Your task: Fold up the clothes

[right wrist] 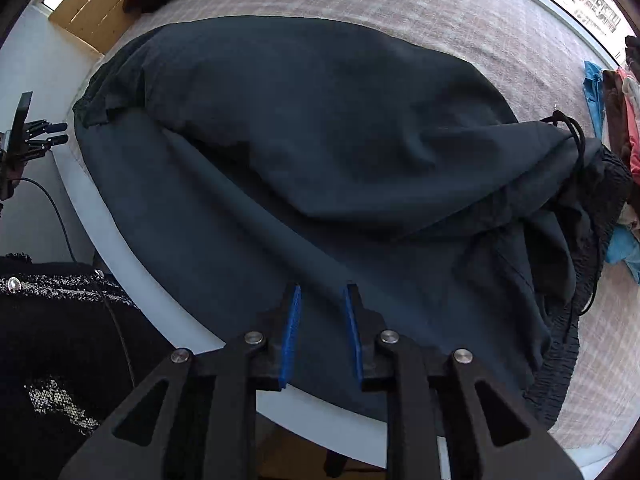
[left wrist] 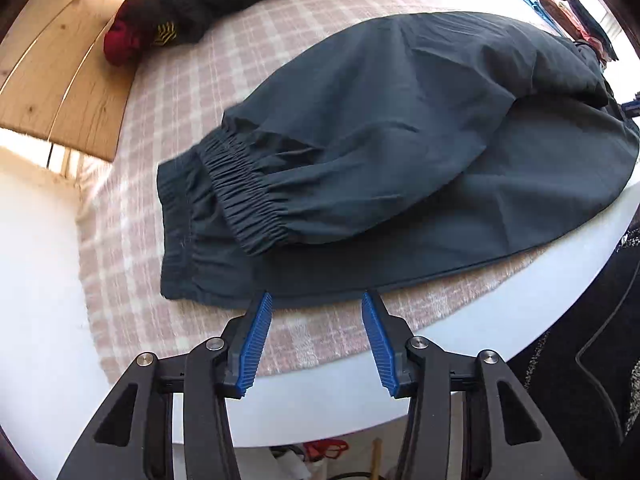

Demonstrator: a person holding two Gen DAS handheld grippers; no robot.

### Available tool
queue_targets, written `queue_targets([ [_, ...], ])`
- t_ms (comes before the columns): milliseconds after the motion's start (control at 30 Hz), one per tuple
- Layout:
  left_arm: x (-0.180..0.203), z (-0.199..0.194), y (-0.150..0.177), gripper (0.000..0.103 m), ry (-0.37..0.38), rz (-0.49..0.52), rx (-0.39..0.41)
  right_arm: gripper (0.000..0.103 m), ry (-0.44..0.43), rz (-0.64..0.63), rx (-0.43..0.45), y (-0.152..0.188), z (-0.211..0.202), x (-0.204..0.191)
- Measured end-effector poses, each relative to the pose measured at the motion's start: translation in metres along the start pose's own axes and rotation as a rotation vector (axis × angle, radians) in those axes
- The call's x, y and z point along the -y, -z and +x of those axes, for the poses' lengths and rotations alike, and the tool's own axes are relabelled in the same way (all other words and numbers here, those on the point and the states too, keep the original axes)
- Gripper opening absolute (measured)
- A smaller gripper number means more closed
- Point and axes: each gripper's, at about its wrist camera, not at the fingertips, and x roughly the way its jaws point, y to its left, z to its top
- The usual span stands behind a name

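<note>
Blue ribbed pads on my left gripper (left wrist: pixel 317 300) stand well apart with nothing between them, the tips hanging just short of the near hem of the dark trousers (left wrist: pixel 400 152). My right gripper (right wrist: pixel 322 288) has its jaws parted by a narrower gap, poised over the trousers (right wrist: pixel 300 152) with no cloth pinched between the pads; whether the tips touch the fabric I cannot tell. The trousers are my landmark: they lie folded lengthwise on the pink checked blanket (left wrist: pixel 168 92) that covers the white round table (left wrist: pixel 460 344), one leg laid over the other. At their left end the gathered elastic cuff (left wrist: pixel 248 196) sits on top of the lower leg's hem; at their right end the waistband bunches up with a black drawstring (right wrist: pixel 576 136) looped over it. Beyond the trousers to the far left lies a black garment with red and a yellow striped mark (left wrist: pixel 168 12), no words legible on it. Beyond their right end sits a pile of coloured clothes (right wrist: pixel 616 120). I can read no label or brand on the trousers.
</note>
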Motion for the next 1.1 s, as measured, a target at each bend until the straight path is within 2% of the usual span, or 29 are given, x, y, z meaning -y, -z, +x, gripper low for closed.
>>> queue_targets([
  [67, -0.007, -0.010, 0.007, 0.045, 0.018, -0.076, 0.055, 0.026, -0.070, 0.080, 0.042, -0.004, -0.003, 0.007],
  [167, -0.020, -0.023, -0.007, 0.047, 0.089, -0.191, 0.162, 0.040, -0.052, 0.129, 0.115, -0.010, -0.003, 0.012],
  [333, -0.041, 0.004, -0.031, 0.050, 0.046, -0.276, 0.142, 0.040, -0.015, 0.209, 0.189, -0.003, 0.007, 0.024],
  [367, -0.044, 0.014, -0.031, 0.049, 0.056, -0.294, 0.123, 0.040, -0.015, 0.239, 0.205, -0.001, 0.007, 0.027],
  [400, -0.047, 0.023, -0.030, 0.040, 0.067, -0.312, 0.102, 0.040, -0.011, 0.271, 0.225, 0.001, 0.006, 0.031],
  [467, -0.042, 0.027, -0.032, 0.024, 0.060, -0.292, 0.104, 0.040, 0.010, 0.328, 0.268, 0.009, 0.004, 0.038],
  [567, -0.038, 0.015, -0.027, 0.021, 0.053, -0.272, 0.133, 0.040, 0.069, 0.381, 0.330, 0.017, -0.003, 0.046],
  [667, -0.044, -0.006, -0.019, 0.020, 0.036, -0.287, 0.172, 0.040, 0.043, 0.459, 0.374, 0.022, -0.005, 0.059],
  [800, -0.063, -0.029, -0.021, 0.020, 0.020, -0.313, 0.223, 0.040, -0.002, 0.520, 0.360, 0.009, 0.013, 0.068],
  [900, -0.076, -0.031, -0.039, 0.020, 0.006, -0.288, 0.230, 0.040, 0.023, 0.518, 0.334, -0.005, 0.029, 0.065],
  [1000, -0.069, -0.042, -0.046, 0.020, -0.009, -0.245, 0.228, 0.040, 0.032, 0.517, 0.338, -0.018, 0.043, 0.062],
  [1033, -0.068, -0.046, -0.046, 0.020, -0.010, -0.235, 0.228, 0.040, 0.032, 0.509, 0.355, -0.021, 0.044, 0.061],
  [1100, -0.066, -0.053, -0.047, 0.020, -0.012, -0.223, 0.232, 0.007, 0.016, 0.493, 0.395, -0.025, 0.039, 0.056],
])
